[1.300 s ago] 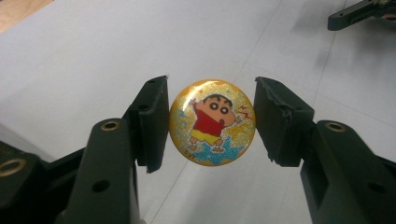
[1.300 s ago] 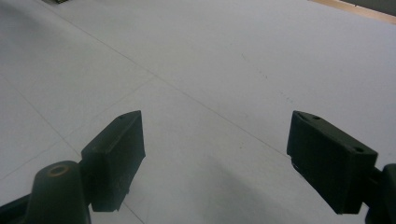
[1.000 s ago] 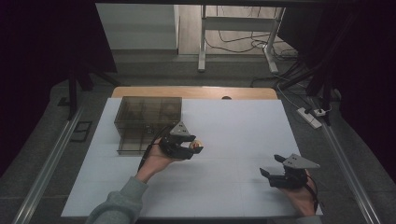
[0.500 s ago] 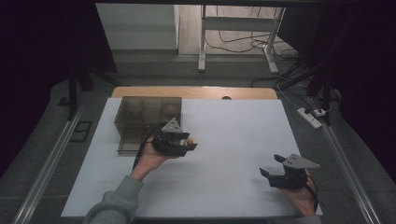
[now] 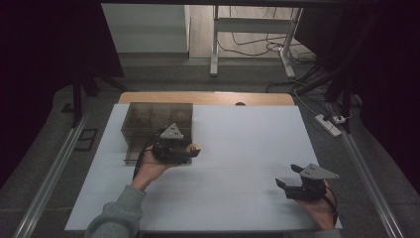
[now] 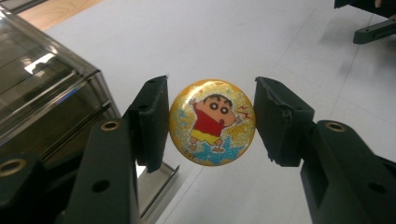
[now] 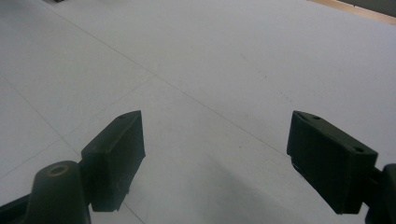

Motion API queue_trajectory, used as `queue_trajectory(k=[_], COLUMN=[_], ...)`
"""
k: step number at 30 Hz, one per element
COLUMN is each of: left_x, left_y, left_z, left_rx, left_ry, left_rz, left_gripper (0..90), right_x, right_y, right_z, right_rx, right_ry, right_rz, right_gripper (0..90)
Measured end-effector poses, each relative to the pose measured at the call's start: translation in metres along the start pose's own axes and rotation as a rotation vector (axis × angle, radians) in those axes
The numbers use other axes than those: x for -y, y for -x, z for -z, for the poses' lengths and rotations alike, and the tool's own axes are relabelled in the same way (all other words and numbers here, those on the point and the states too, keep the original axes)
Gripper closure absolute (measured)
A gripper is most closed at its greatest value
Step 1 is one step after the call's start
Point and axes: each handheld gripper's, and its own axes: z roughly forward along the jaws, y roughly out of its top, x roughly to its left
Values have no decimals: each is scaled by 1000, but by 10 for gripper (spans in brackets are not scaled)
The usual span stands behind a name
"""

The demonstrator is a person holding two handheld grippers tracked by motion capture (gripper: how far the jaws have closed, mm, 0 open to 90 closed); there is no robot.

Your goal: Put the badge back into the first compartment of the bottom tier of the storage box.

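Yellow badge (image 6: 212, 122) with a cartoon boy sits pinched edge-on between the left gripper's (image 5: 190, 150) jaws, held above the white tabletop (image 5: 237, 148) just beside the smoky plastic box (image 5: 148, 119). Right gripper (image 5: 289, 176), well apart, has jaws spread with nothing between them.

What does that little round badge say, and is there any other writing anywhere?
Badge, in the left gripper: yellow lettering by the cartoon boy, too blurred to read.
Badge, lower rim: tiny print, too small to read.
Smoky plastic box, white table, right gripper: no writing.
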Motion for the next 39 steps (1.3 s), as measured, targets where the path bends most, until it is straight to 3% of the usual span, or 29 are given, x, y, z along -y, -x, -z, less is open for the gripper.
queue_trajectory(k=[15,25,39], left_x=[10,17,30], left_y=[-13,-19,-36], left_z=[17,20,28], left_rx=[-35,-71,-113], left_ry=[16,-2,-14], left_rz=[32,41,86], left_gripper=[471,471,471], right_x=[0,0,1], right_y=[0,0,1], right_z=[1,0,0], right_rx=[3,5,4], right_ry=[0,-2,-4], right_rz=[3,3,2], right_gripper=[188,187,188])
